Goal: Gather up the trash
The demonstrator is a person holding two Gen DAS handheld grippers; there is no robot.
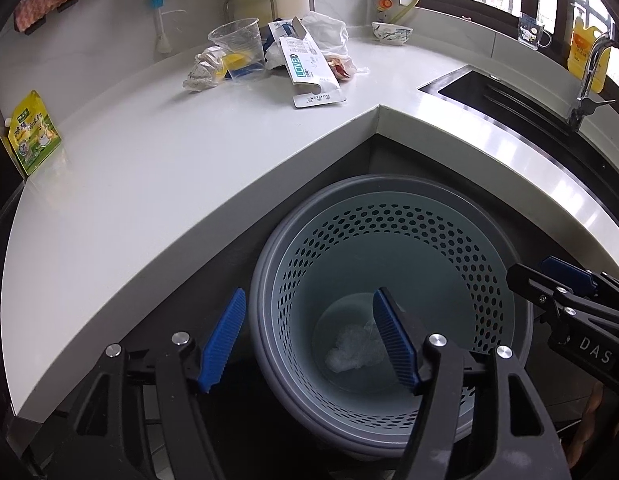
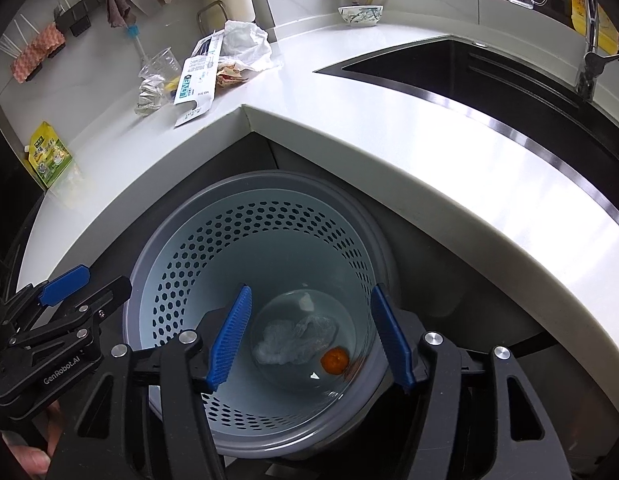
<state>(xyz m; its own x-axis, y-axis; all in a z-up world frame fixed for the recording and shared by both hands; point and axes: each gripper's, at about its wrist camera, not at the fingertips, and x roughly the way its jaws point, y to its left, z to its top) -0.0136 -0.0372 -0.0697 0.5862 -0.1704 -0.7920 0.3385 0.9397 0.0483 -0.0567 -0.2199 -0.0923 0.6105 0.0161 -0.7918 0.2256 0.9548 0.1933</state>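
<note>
Both grippers are hovering over the grey perforated trash bin (image 1: 389,236), which is standing on the floor in the inner corner of the white bench (image 1: 149,168). The left gripper (image 1: 309,340) is holding its blue fingers (image 1: 225,340) spread wide with nothing between them, one over the bin's rim at 9 o'clock and the other over its hollow. The right gripper (image 2: 311,340) is likewise keeping its fingers (image 2: 229,340) wide apart and gripping nothing, both over the bin's opening. At the bottom of the bin a crumpled clear plastic wrap (image 2: 295,340) is lying, with a small orange piece (image 2: 334,360) touching it at its 4 o'clock side. The remaining trash is sitting in a heap at 12 o'clock on the bench: a clear plastic cup (image 1: 239,46), a crumpled foil wrapper (image 1: 201,70) just beside it at 8 o'clock, a white carton printed LOVE (image 1: 309,70), and a white plastic bag (image 1: 327,32) behind it. A yellow-green pouch (image 1: 33,132) is leaning at 9 o'clock, well apart from the heap, and the sink (image 1: 489,96) is lying at 2 o'clock.
</note>
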